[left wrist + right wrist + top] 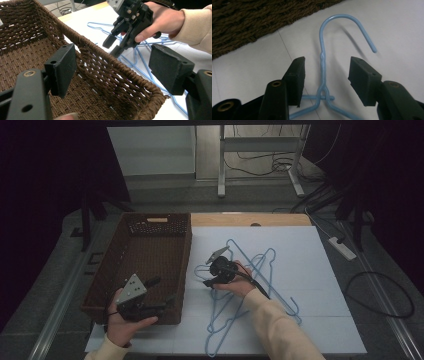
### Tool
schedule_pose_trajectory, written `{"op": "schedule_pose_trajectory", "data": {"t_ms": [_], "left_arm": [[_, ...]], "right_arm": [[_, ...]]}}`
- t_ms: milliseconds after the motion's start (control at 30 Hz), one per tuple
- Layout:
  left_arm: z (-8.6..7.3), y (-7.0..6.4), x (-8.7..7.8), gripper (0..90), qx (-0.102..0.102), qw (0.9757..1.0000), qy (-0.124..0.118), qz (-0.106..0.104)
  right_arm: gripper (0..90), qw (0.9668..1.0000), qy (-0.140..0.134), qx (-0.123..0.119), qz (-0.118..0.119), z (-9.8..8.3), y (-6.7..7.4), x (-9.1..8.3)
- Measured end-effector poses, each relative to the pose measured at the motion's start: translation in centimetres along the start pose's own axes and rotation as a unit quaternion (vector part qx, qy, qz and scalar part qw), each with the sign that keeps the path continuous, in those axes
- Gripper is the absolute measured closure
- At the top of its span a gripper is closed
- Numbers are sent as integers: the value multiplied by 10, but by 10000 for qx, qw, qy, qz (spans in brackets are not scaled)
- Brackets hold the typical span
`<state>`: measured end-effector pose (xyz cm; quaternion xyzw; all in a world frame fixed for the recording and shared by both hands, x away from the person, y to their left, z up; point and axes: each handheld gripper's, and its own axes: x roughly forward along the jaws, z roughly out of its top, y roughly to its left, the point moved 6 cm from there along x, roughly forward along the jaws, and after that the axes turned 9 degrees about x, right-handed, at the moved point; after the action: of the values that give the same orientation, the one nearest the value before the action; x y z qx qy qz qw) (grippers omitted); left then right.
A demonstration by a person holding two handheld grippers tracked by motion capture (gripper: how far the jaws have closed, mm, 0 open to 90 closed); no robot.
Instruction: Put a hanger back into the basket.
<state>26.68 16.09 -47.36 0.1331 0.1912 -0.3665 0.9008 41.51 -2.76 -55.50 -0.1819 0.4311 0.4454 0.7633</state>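
Hanger neck [322, 65] between right gripper [325, 80] pads

No text, label, brand, number or sign can be read in any view. Nothing legible is found on the basket [150, 251], the hangers [260, 270], the counter [310, 270] or either gripper. A pale tag is seen on the basket's far wall in the high view, but it is too small for any marking to be made out.
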Motion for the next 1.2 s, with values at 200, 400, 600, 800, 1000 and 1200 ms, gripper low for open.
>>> {"op": "schedule_pose_trajectory", "data": {"t_ms": [200, 400, 600, 800, 1000, 1200], "left_arm": [[-1, 0, 1, 237, 9, 10000, 18, -9], [-1, 1, 1, 237, 1, 10000, 29, 1], [-1, 0, 1, 236, 5, 10000, 25, 7], [1, -1, 0, 236, 15, 10000, -1, 5], [4, -4, 0, 236, 42, 10000, -16, -24], [7, -7, 0, 236, 67, 10000, -23, -57]], "right_arm": [[630, 9997, 185, -168, -24, 4, 3, 10], [810, 9991, 296, -276, -95, 3, 3, 14], [855, 9994, 94, -282, -177, 7, 5, 3], [859, 9988, -340, -166, -319, 12, 4, -24], [861, 9964, -766, 10, -374, 11, 0, -58], [862, 9931, -1106, 150, -353, 6, -3, -80]]}}
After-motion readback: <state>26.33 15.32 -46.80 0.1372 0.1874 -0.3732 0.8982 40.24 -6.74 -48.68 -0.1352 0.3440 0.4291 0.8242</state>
